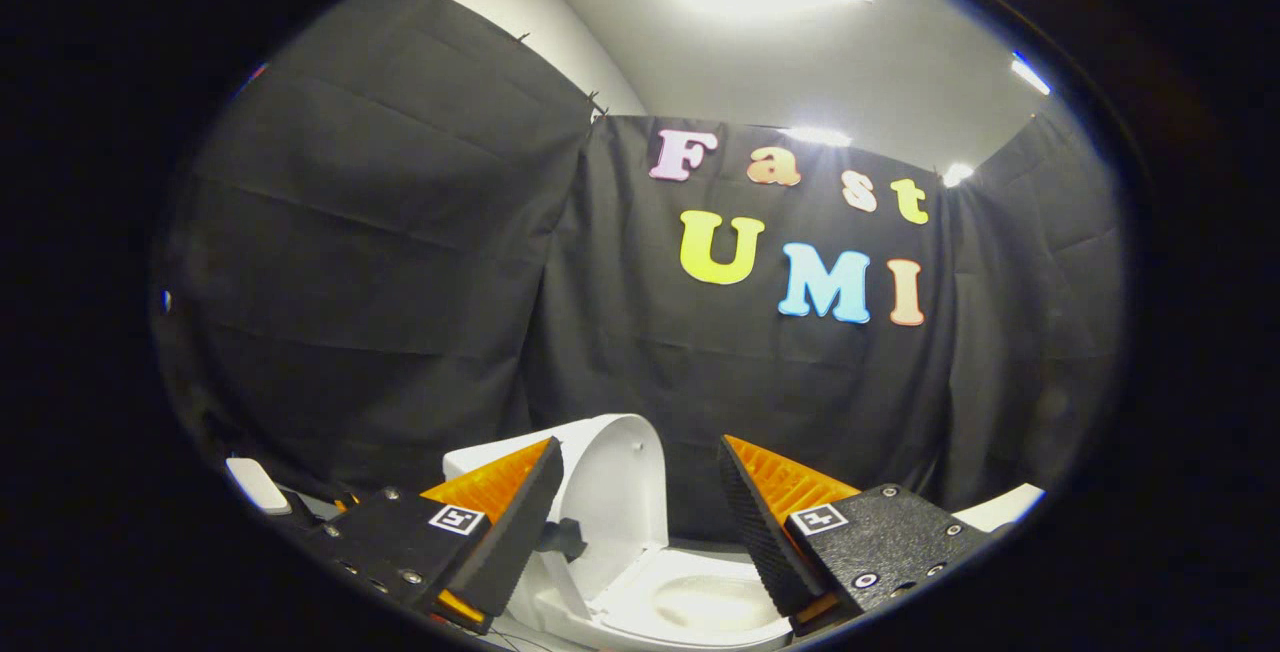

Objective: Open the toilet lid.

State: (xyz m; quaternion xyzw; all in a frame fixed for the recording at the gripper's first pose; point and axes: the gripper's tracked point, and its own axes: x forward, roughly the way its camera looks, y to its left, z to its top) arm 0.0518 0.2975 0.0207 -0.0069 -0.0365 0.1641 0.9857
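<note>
The toilet lid (615,492) stands raised, nearly upright above the toilet bowl (700,604), its long axis vertical. Relative to the lid, the gripper (640,517) sits in front with fingers spread wide, holding nothing; the lid rises between them, closer to the left finger.

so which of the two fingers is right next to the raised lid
The left finger: its tip sits at the upright toilet lid. The right finger stands apart, above the bowl.

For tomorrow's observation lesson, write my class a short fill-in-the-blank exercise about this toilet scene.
1. The toilet lid stands ____, leaning back.
2. The gripper has its fingers ____, holding nothing.
3. Between the fingers, below them, lies the toilet ____.
4. Behind the toilet hangs a black ____.

Missing words: raised; open; bowl; cloth
</note>
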